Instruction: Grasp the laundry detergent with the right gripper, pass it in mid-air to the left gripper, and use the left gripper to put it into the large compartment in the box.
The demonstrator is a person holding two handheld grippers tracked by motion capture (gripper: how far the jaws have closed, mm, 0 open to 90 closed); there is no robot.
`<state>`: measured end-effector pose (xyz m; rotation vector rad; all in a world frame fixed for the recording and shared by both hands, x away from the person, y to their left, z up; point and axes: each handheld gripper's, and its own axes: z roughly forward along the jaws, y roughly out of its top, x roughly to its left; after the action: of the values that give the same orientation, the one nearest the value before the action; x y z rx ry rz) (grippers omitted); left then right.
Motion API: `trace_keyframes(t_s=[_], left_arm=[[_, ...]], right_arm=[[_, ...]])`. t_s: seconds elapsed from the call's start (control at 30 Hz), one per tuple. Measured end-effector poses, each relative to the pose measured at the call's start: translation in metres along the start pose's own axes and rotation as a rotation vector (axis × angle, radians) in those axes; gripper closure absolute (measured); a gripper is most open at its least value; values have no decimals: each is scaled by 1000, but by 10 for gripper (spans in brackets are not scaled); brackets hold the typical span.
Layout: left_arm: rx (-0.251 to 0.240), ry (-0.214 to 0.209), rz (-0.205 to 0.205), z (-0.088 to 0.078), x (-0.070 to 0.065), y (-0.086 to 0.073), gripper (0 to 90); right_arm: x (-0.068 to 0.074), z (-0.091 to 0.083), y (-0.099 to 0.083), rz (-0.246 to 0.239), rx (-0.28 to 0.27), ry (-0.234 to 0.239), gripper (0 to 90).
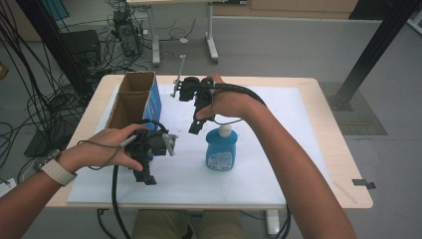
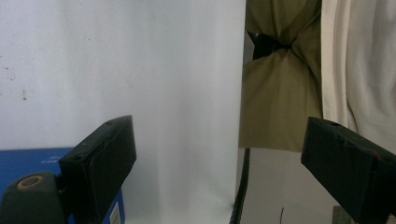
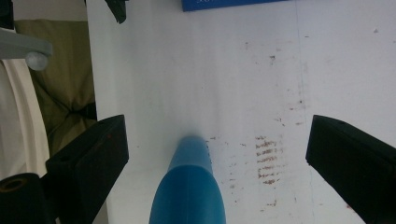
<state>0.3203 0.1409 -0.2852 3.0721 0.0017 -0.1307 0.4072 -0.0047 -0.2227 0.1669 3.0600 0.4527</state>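
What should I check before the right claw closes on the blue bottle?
1. Right claw open: ok, jaws stand wide apart.
2. Blue bottle between its jaws: ok in the right gripper view, though off centre, nearer one jaw.
3. Pads touching the bottle: not ok, gaps on both sides.
4. Bottle lying flat on the white mat: ok.
5. Left claw out of the way: ok, open with nothing between its jaws, apart from the bottle.
6. Cardboard box open at the top: ok.
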Motion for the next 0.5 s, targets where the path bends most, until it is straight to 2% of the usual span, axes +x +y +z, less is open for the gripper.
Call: trace_keyframes(t_s=[0.33,0.5], left_arm=[[-4,8,1,-3,-1,0,104],[-6,10,-5,-3,0,-1,102]], right_arm=[[2,-6,-3,8,-12,-29,66],[2,-8,-4,12,-20,-20,61]])
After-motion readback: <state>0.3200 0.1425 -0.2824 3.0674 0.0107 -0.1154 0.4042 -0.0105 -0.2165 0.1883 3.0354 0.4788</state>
